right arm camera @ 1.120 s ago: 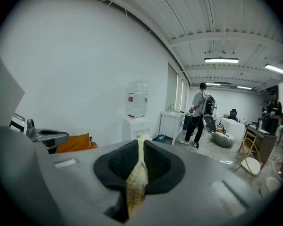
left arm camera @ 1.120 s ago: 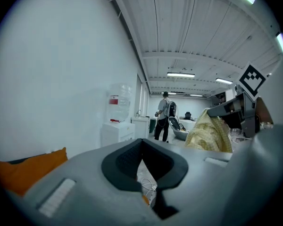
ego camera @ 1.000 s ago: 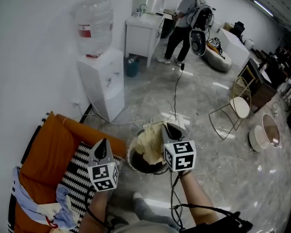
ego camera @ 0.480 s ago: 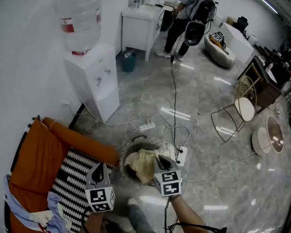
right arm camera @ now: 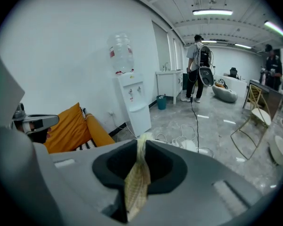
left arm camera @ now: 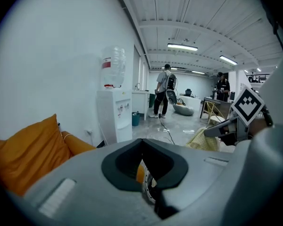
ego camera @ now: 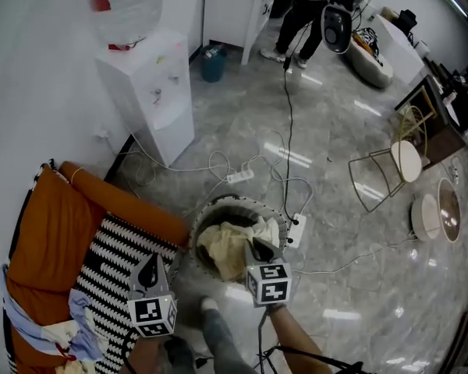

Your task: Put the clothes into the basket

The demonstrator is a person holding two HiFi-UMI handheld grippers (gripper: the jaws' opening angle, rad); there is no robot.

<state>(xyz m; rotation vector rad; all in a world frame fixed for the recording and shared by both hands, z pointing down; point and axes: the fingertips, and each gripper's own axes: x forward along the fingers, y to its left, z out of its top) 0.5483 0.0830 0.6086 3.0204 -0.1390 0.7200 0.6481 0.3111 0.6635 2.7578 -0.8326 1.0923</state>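
Right gripper [ego camera: 259, 249] jaws pinch a fold of the yellow cloth [ego camera: 223, 249] and are opening, the rest of the cloth lying just ahead of them inside the basket [ego camera: 232, 202]; left gripper [ego camera: 148, 265] jaws closed, empty.

The right tongs [ego camera: 255, 249] have come down, bringing the yellow cloth [ego camera: 225, 248] from above the basket [ego camera: 218, 206] down into it, where it now lies bunched just ahead of them. Their jaws are opening with a fold still between them. The left tongs [ego camera: 148, 269] have sunk too, lower over the striped cushion [ego camera: 109, 259].
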